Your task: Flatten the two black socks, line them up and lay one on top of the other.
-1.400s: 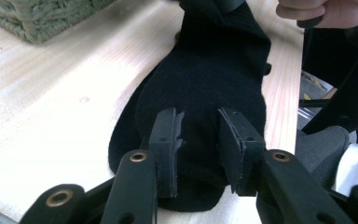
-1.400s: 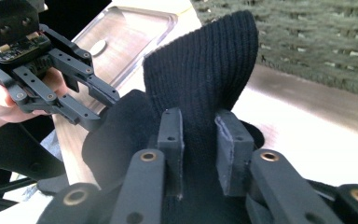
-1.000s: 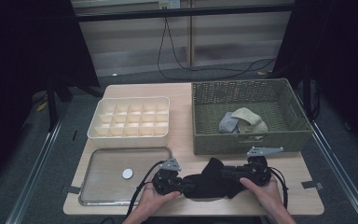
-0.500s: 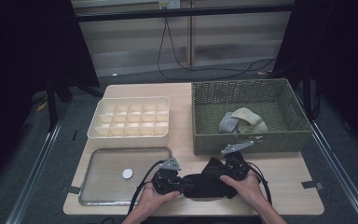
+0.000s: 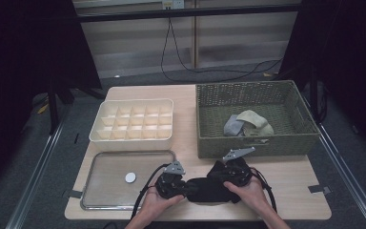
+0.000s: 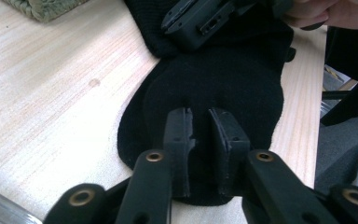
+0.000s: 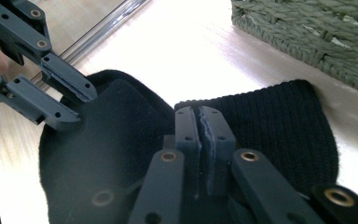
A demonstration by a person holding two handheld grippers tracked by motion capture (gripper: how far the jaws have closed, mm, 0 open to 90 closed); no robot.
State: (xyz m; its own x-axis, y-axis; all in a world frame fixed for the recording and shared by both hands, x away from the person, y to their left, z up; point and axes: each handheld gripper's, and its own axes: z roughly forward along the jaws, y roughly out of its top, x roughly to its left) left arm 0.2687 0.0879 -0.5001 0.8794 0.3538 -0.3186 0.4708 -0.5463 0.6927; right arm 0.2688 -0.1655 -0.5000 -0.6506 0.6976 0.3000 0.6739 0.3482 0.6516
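Observation:
A black sock [image 5: 205, 190] lies flat near the table's front edge, between the person's two hands. My left gripper [image 5: 185, 187] is at its left end. In the left gripper view its jaws [image 6: 200, 112] have just been closing and stand a narrow gap apart, with sock fabric pinched between the pads. In the right gripper view those same fingers [image 7: 72, 84] meet the sock's rounded edge [image 7: 121, 140]. My right gripper [image 5: 221, 183] is on the sock's right part, and its jaws [image 7: 200, 109] have just closed tight on a thin fold at the ribbed cuff [image 7: 279, 126].
A green woven basket [image 5: 255, 90] at the back right holds pale folded socks [image 5: 248, 125]. A cream divided box [image 5: 132, 121] stands at the back left. A metal tray [image 5: 105, 191] with a small white disc [image 5: 130, 177] lies left of the hands.
The right hand has slid left from the sock's right end toward its middle, and its jaws have shut on the fabric. The left hand stays put.

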